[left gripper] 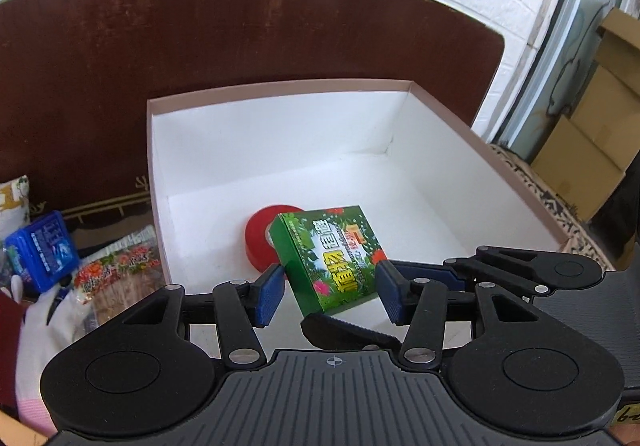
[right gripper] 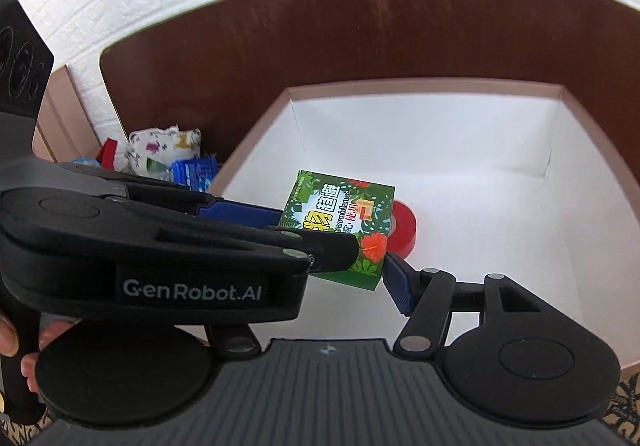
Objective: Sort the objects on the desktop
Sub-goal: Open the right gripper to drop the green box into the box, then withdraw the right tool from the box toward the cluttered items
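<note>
A green box with leaf and flower print (left gripper: 332, 254) (right gripper: 336, 206) hangs tilted over the near part of a white storage box with a pink rim (left gripper: 280, 86) (right gripper: 400, 84). It partly covers a red tape roll (left gripper: 258, 238) (right gripper: 404, 230) lying on the white floor. My left gripper (left gripper: 332, 294) straddles the green box; a thin gap shows beside its left pad. My right gripper (right gripper: 328, 282) comes in from the right and its visible pad presses the box's corner. Its other pad is hidden behind the left gripper's fingers (right gripper: 240, 214).
On the brown table (left gripper: 160, 46), left of the storage box, lie a blue packet (left gripper: 42, 250), a printed snack bag (left gripper: 116, 270) and a floral tissue pack (right gripper: 164, 150). A white brick wall stands behind. Cardboard boxes (left gripper: 592, 126) are stacked at the far right.
</note>
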### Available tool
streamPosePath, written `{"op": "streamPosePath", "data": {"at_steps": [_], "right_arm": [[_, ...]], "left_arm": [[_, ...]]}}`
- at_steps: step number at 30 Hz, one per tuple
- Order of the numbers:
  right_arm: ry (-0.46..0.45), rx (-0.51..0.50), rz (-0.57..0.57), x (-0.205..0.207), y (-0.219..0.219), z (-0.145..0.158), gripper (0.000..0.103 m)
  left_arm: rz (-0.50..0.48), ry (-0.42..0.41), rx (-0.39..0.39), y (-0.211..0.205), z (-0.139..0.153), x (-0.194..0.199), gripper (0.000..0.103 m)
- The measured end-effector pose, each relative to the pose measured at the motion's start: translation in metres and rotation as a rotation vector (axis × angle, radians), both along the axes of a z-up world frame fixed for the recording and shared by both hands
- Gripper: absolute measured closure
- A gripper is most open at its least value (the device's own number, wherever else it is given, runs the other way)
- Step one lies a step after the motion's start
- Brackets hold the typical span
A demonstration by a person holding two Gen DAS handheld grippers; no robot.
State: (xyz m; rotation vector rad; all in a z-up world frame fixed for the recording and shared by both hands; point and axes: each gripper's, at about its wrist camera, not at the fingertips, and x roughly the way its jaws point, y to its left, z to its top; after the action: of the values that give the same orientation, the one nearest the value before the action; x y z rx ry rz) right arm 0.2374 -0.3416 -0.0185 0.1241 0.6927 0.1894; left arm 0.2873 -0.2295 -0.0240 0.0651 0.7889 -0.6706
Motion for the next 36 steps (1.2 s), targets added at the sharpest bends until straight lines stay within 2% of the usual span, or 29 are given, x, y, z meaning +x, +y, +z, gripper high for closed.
{"op": "streamPosePath", "data": {"at_steps": [4, 8, 9, 10, 11, 12, 13, 15, 23, 31, 36], "right_arm": [[0.027, 0.017, -0.003, 0.009, -0.002, -0.009, 0.035], [0.037, 0.026, -0.004, 0.014, -0.003, -0.012, 0.035], [0.038, 0.031, -0.005, 0.014, -0.003, -0.012, 0.035], [0.039, 0.036, -0.006, 0.015, -0.004, -0.012, 0.034], [0.038, 0.036, -0.008, 0.015, -0.004, -0.012, 0.030], [0.036, 0.033, -0.009, 0.013, -0.005, -0.010, 0.024], [0.027, 0.028, -0.014, 0.012, -0.005, -0.009, 0.015], [0.005, -0.001, -0.034, 0.009, -0.006, -0.006, 0.010], [-0.006, -0.019, -0.073, 0.001, -0.008, 0.000, 0.001], [0.008, -0.023, -0.093, -0.009, -0.005, 0.002, 0.000], [-0.014, -0.011, -0.098, -0.023, -0.003, 0.011, 0.000]], "left_arm": [[-0.013, -0.033, 0.027, -0.004, -0.002, 0.001, 0.039], [-0.015, -0.054, 0.021, -0.004, -0.002, 0.001, 0.037], [-0.014, -0.058, 0.013, -0.003, -0.002, 0.001, 0.033], [-0.005, -0.061, 0.007, -0.002, -0.002, 0.001, 0.021], [0.019, -0.072, 0.002, 0.000, -0.002, 0.000, 0.016], [0.036, -0.084, -0.005, 0.002, -0.001, 0.000, 0.005], [0.038, -0.094, -0.016, 0.004, 0.000, -0.001, 0.000], [0.030, -0.108, -0.035, 0.008, 0.002, -0.004, 0.000], [0.050, -0.105, -0.026, 0.012, 0.006, -0.011, 0.000], [0.068, -0.101, -0.030, 0.017, 0.011, -0.026, 0.000], [0.084, -0.101, -0.050, 0.026, 0.020, -0.041, 0.000]]}}
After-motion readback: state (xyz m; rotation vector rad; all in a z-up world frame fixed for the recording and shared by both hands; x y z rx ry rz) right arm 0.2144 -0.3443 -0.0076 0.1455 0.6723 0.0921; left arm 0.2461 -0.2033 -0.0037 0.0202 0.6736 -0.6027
